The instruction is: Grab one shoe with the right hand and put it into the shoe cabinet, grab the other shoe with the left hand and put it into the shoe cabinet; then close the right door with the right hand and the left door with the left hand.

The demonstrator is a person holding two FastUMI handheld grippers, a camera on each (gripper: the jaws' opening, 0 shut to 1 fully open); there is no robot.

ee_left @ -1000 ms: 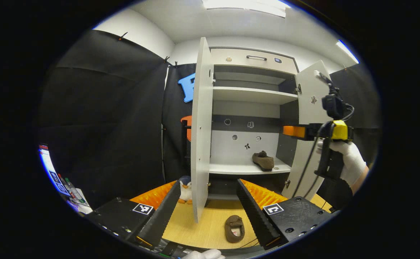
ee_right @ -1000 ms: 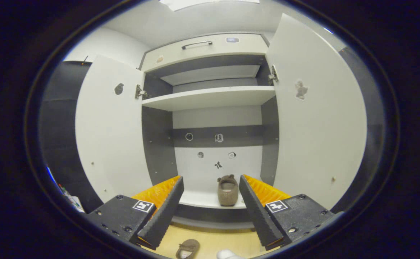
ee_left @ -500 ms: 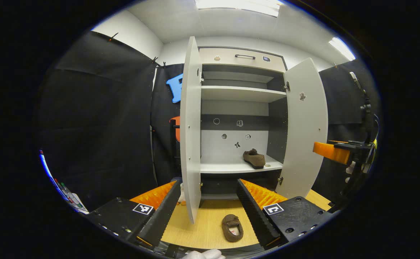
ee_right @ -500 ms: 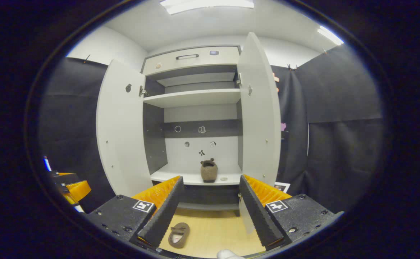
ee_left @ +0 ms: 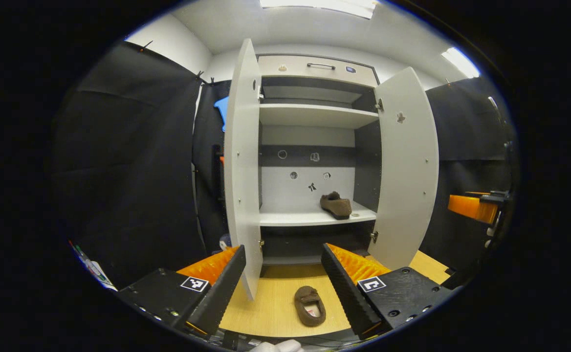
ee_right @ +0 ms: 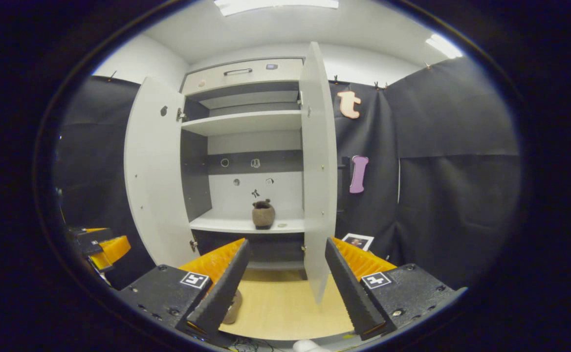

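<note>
Step in hand: left-hand pickup of second shoe.
- Left gripper (ee_left: 278, 288): released, nothing held, above the floor shoe (ee_left: 309, 306).
- Right gripper (ee_right: 280, 286): released, nothing held.
- Shelf shoe (ee_left: 336, 204): in cabinet (ee_left: 315, 115); both doors ajar.
- Advice: descend straight, straddle the shoe's sides, clench at mid-length.
- Writing: none legible; square markers on the gripper bodies.

brown shoe (ee_left: 336, 204) on shelf, other shoe (ee_left: 309, 306) on floor
</note>
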